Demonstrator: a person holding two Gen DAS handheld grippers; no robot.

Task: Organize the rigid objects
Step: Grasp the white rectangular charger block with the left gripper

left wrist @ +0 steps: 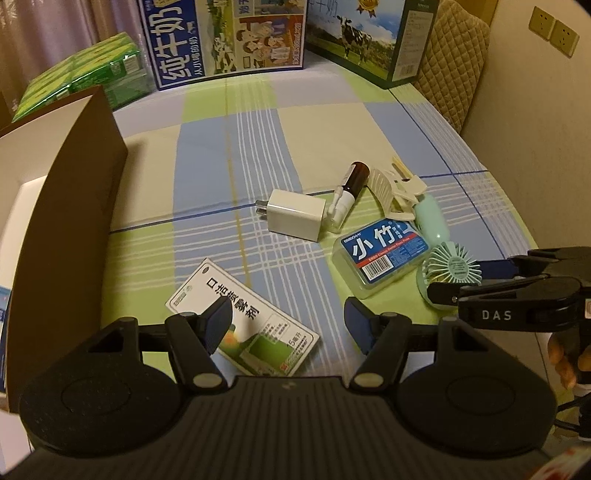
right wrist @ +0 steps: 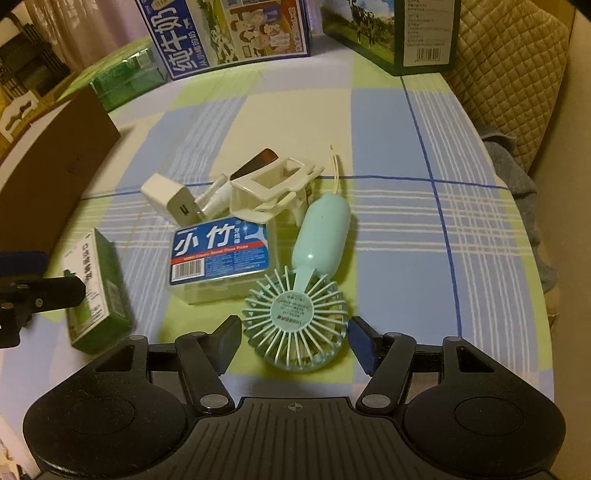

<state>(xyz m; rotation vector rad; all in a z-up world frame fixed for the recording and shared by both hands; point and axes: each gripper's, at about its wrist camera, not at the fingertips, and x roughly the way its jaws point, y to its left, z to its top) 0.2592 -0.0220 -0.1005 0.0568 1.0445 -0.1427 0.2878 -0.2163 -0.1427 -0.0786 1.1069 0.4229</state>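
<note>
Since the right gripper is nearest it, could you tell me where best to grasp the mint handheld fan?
Grip the fan across its round head, coming from the near side: it lies flat, and the open right gripper already straddles it.

Everything I see sits around the checked bedsheet (left wrist: 229,155) of blue, green and cream squares. At its far edge stands a blue milk carton box (left wrist: 221,37), with a dark green cow-print box (left wrist: 369,40) just to its right. Shrink-wrapped green packs (left wrist: 85,77) lie at the sheet's far left corner. A quilted tan cushion (right wrist: 513,74) leans beyond its right edge, below two wall sockets (left wrist: 554,31).
</note>
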